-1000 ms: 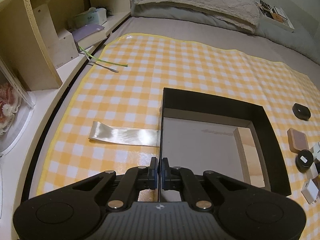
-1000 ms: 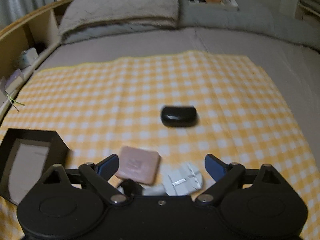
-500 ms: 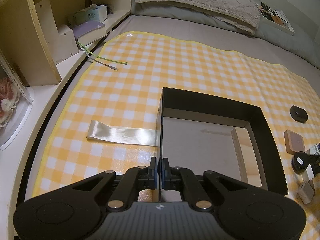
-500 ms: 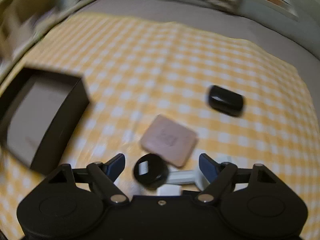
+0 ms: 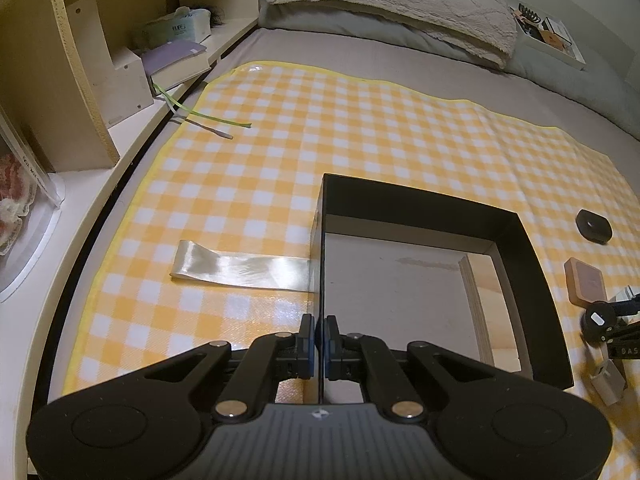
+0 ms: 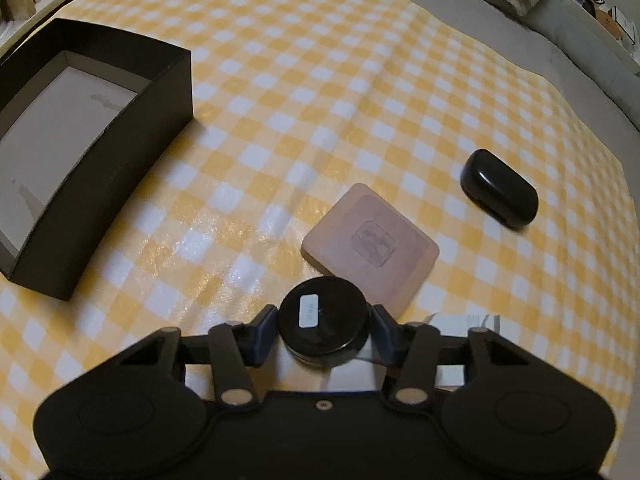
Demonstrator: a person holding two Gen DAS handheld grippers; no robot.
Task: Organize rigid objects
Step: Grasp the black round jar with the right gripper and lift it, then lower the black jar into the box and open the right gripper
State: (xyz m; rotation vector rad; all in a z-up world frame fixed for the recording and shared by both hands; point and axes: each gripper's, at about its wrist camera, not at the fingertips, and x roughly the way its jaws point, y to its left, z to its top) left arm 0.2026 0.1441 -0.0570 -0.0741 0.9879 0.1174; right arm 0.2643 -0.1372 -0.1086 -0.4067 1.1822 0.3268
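Left claw (image 5: 319, 342) clenched on box (image 5: 516, 232) wall, low centre; right claw (image 6: 325, 330) just closing, pads against jar (image 6: 323, 322).

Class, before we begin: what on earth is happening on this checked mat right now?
A person is tidying small items with two hand-held tools. The left claw is shut on the near wall of the open black box, steadying it. The right claw has just been closing around the round black jar, and its pads now sit against the jar's sides. The pink square case and black oval case lie on the checked mat, outside the box, which looks empty.
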